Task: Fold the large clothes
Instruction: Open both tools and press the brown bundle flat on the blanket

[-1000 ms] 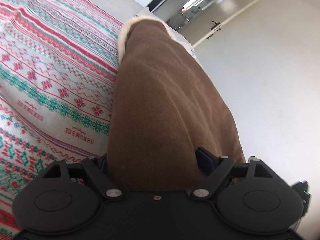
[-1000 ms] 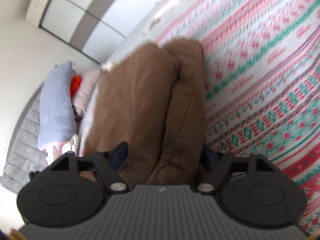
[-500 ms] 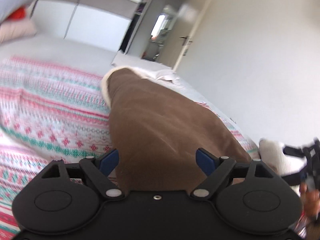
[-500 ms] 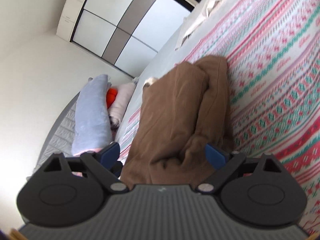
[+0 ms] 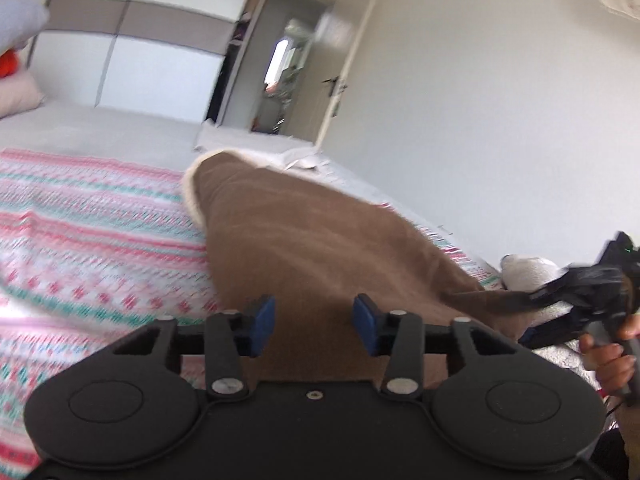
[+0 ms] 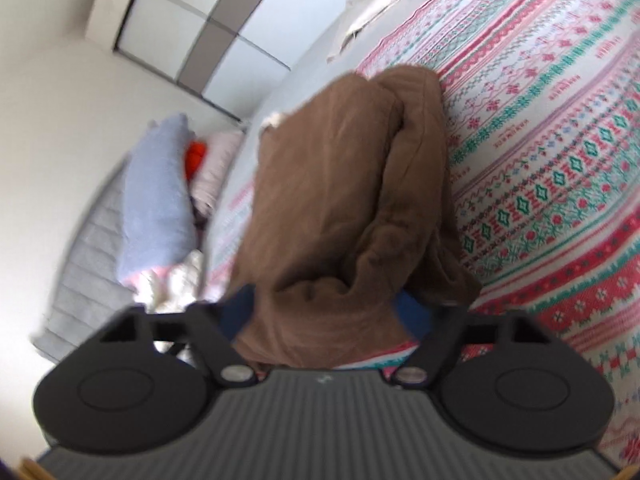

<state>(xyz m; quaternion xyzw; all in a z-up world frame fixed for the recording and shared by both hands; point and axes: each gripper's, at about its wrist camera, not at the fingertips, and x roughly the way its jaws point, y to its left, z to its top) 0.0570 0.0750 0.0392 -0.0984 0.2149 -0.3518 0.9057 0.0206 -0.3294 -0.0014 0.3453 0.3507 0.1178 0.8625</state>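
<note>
Brown garment (image 5: 304, 248) lies on my patterned bed (image 5: 88, 240); left tongs (image 5: 314, 318) closing, pads clear of it; right tongs (image 6: 326, 310) closing around its bunched end.

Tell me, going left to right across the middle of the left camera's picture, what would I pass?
Patterned bedspread → brown garment → white fluffy fabric → the other gripper, held in a hand.
</note>
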